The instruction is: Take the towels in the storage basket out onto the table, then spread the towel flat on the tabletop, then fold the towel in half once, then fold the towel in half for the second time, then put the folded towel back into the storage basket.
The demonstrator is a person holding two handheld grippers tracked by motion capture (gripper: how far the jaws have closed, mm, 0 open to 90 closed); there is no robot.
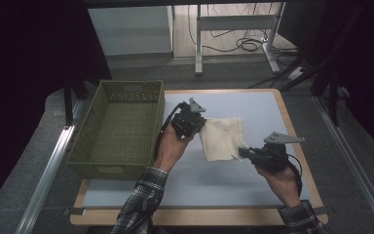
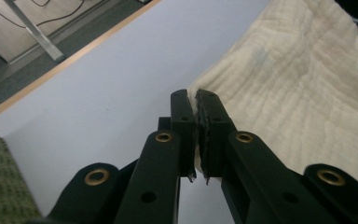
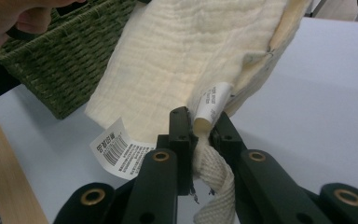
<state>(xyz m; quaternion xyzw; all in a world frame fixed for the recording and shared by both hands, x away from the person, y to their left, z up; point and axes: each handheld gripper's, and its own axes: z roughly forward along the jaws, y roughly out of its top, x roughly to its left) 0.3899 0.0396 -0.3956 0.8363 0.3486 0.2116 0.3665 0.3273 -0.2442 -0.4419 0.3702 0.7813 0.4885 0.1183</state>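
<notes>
**Over the table: cloth stretched betw. both hand-held grippers**

Above the pale blue table top (image 1: 253, 185), just right of the olive-green woven basket (image 1: 121, 126), I'm holding the cream-coloured crinkled cotton cloth (image 1: 221, 137) by two corners. My left hand-held gripper (image 1: 193, 123) has its jaws pressed together on the cloth's upper left edge; in the left gripper view the fabric (image 2: 303, 88) runs away from the pinch, w/ a thin strip of it caught betw. the pads. My right hand-held gripper (image 1: 242, 152) pinches the lower right corner, right at the woven hanging loop (image 3: 212, 175) and the small white care label (image 3: 210, 103); a barcode tag (image 3: 116, 149) dangles beside it. Gripping opposite corners keeps the cloth spread and mostly off the table, so I judge it's set up for a fold or a lift toward the basket nearby. Corner grips are thin, so either could slip if I pull too hard.
</notes>
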